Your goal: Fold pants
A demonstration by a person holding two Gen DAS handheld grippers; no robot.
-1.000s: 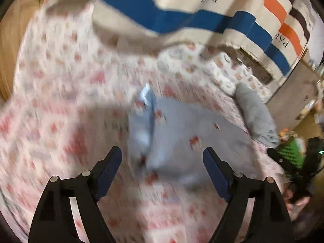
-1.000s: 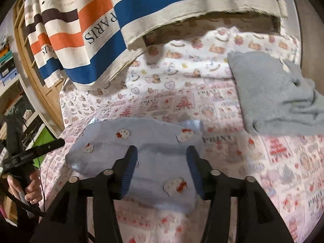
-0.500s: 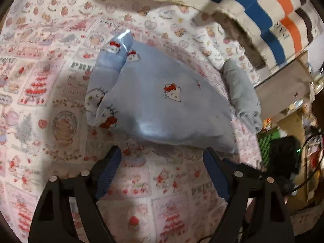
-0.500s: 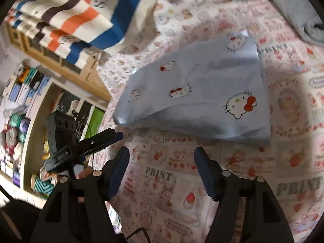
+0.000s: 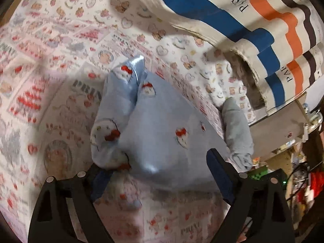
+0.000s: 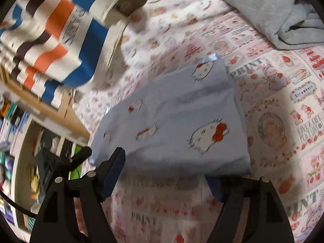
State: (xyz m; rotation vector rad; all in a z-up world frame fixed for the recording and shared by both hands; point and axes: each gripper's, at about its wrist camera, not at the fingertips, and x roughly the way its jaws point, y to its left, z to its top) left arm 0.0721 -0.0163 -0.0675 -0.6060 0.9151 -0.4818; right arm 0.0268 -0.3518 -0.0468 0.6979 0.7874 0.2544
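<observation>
- The pants [image 5: 162, 133], light blue with a cat print, lie folded into a compact wedge on the bed sheet [image 5: 60, 105], which is patterned in pink and red.
- The left tool [image 5: 160, 174] hangs low over the near edge of the pants; its jaws are opening, with the bundle's near corner between them, but no pad looks to press the cloth, though its left pad is partly hidden under the rolled edge.
- The right tool [image 6: 166, 174] is at the near edge from the other side, its jaws also opening, and the folded hem sits just over its right pad without being pinched.
- Judged from this, both tools straddle the same long edge so that they can take the two ends together and keep the fold square.
- A rolled cuff [image 5: 119, 93] bulges along one side, a likely place for the stack to slip apart.
- A grey garment [image 6: 279, 14] lies apart near the bed's edge, and a striped blanket [image 5: 243, 20] hangs beyond it.
</observation>
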